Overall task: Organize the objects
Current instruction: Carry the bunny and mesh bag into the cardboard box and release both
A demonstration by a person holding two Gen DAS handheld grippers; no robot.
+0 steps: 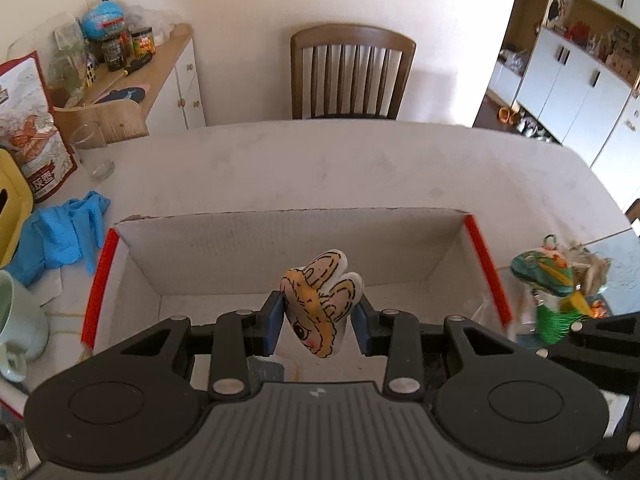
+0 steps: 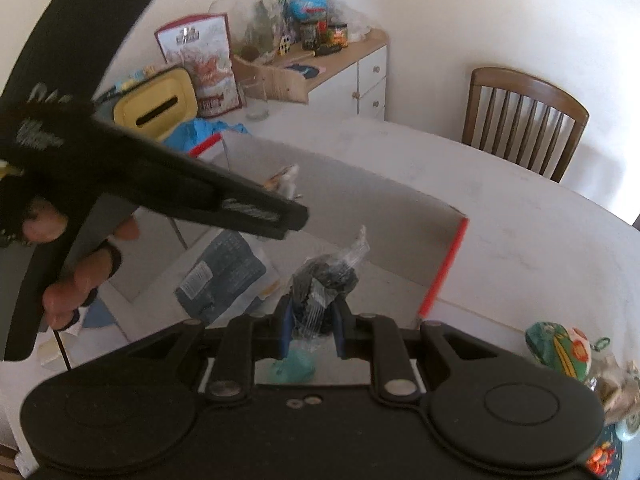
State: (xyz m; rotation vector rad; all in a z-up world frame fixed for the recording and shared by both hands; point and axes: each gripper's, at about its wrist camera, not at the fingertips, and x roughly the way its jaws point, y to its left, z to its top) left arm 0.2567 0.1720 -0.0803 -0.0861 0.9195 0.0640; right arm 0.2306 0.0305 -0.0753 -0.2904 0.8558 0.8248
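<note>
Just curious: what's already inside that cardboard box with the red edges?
In the cardboard box lies a blue-grey packet with a barcode label. The grippers and what they hold cover much of the floor, so other contents can't be told.

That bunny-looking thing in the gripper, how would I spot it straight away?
Find the open cardboard box with red edges on the pale table. Above it, the left gripper pinches a small flat rabbit-head charm. Unlike the green ornament beside the box, it is cream and orange with long ears.
</note>
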